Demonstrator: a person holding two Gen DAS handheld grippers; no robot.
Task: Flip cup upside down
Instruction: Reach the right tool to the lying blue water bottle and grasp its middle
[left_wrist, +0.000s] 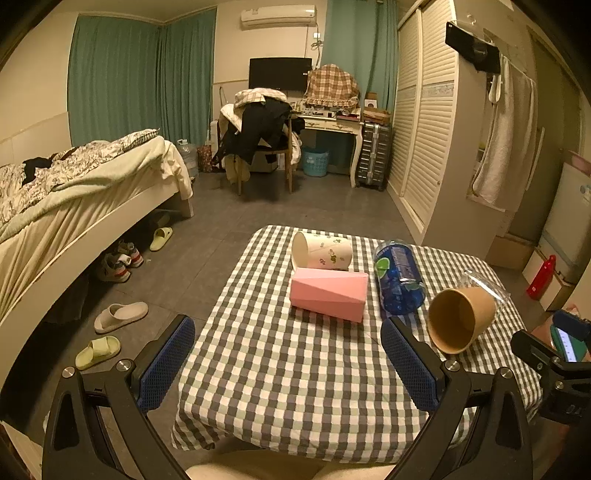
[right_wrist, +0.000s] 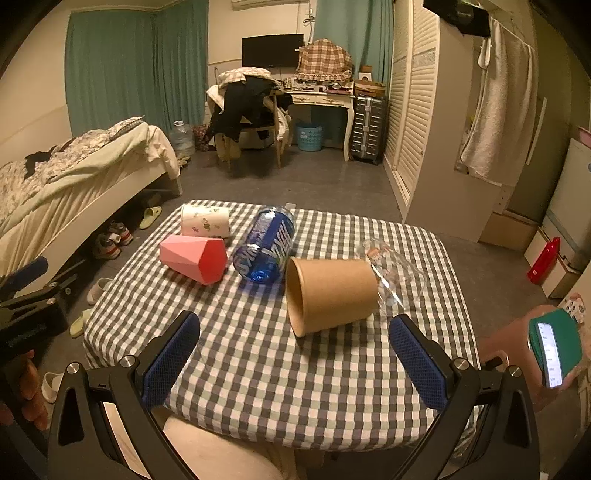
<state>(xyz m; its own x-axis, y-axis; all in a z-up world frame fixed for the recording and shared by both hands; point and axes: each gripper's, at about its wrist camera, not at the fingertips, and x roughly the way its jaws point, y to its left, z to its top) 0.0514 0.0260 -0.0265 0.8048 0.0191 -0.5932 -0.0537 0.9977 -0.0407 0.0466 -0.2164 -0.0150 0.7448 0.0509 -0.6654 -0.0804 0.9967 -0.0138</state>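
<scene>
Several cups lie on their sides on a checked tablecloth (left_wrist: 280, 369) (right_wrist: 280, 369). A brown paper cup (left_wrist: 460, 319) (right_wrist: 330, 295) lies at the right, mouth toward me. A clear cup (left_wrist: 484, 282) (right_wrist: 397, 273) lies behind it. A blue cup (left_wrist: 399, 282) (right_wrist: 267, 245), a pink faceted cup (left_wrist: 328, 293) (right_wrist: 194, 256) and a white flowered cup (left_wrist: 321, 251) (right_wrist: 205, 220) lie further left. My left gripper (left_wrist: 288, 363) is open and empty near the table's front edge. My right gripper (right_wrist: 295, 362) is open and empty, just in front of the brown cup.
A bed (left_wrist: 74, 192) stands to the left with slippers (left_wrist: 120, 315) and shoes on the floor. A wardrobe (left_wrist: 424, 129) is at the right, a desk (left_wrist: 328, 123) and chair at the back. A hand holds a phone (right_wrist: 552, 352) at the right.
</scene>
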